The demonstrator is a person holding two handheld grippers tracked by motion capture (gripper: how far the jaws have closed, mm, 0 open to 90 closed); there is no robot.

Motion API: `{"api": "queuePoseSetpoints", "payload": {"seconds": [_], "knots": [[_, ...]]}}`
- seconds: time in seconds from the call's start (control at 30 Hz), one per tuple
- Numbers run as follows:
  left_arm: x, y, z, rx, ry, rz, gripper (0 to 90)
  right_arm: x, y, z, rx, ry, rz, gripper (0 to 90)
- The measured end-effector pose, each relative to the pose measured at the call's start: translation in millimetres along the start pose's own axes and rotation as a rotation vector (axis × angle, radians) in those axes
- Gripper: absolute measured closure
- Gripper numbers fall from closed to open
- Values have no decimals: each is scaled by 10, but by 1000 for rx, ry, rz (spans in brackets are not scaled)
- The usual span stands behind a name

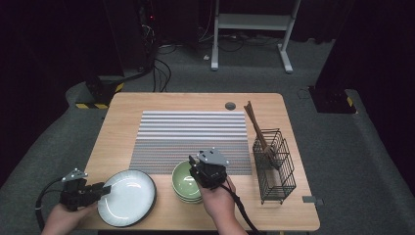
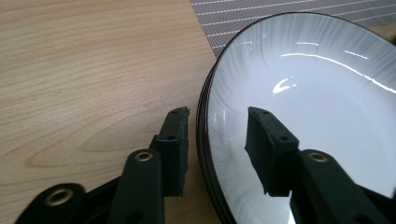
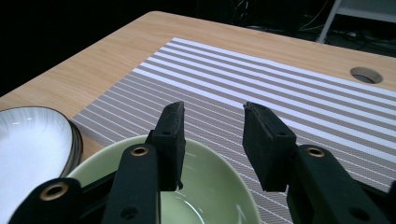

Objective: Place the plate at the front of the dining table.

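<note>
Two hand-held grippers at the near edge of a wooden table [image 1: 147,105]. The left gripper [image 1: 103,189] lies low at the near left corner, pointing toward the white plate [image 1: 128,197]. In the left gripper view its jaws stand partly open and straddle the plate's dark rim [image 2: 201,121]: one jaw is outside the rim over bare wood, the other over the glossy white face. A gap shows between each pad and the rim, so the plate is not clamped. More rims show beneath the top one, so the plate sits on a stack.

The right gripper [image 1: 195,169] is held over the green bowl [image 1: 183,182], which lies just beside the plate. The bowl is the top of a small nested stack. In the right gripper view the jaws stand apart with nothing between them; the bowl's rim and hollow [image 3: 210,186] lie directly below and behind the jaw tips. Ahead of them stretches the striped placemat [image 3: 280,102].

Beyond the right gripper's outer side, at the table's right edge, stands a black wire basket [image 1: 276,166] holding brown chopsticks [image 1: 257,128] that lean out of its top. A round cable hole [image 1: 230,105] lies past the mat's far edge.
</note>
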State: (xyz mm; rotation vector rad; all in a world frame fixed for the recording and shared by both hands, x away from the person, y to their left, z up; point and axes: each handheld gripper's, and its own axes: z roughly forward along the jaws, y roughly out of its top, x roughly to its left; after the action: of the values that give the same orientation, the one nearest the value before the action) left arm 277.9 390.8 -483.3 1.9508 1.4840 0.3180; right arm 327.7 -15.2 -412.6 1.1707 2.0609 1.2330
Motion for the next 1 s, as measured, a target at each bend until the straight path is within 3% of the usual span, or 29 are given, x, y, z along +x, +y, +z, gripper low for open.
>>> {"api": "queuePoseSetpoints", "payload": {"seconds": [0.13,0.17,0.3,0.43,0.57,0.67,0.7,1.0], "knots": [[-4,0,3,4,-2,3,558,47,9,21,2,8,-4,575],[-13,-1,10,3,0,1,514,74,15,34,3,16,-2,566],[-12,-1,16,-4,-42,-11,402,118,22,56,8,34,-8,563],[-14,19,29,3,-67,-24,370,179,36,74,16,41,-21,593],[-23,44,23,16,-37,-31,434,254,57,91,28,55,-23,599],[-22,48,15,22,-44,-39,473,300,74,97,29,65,-27,598],[-7,47,6,27,-55,-58,513,342,88,107,31,74,-25,599],[33,0,-16,15,-54,-72,606,523,133,168,41,120,-35,594]]}}
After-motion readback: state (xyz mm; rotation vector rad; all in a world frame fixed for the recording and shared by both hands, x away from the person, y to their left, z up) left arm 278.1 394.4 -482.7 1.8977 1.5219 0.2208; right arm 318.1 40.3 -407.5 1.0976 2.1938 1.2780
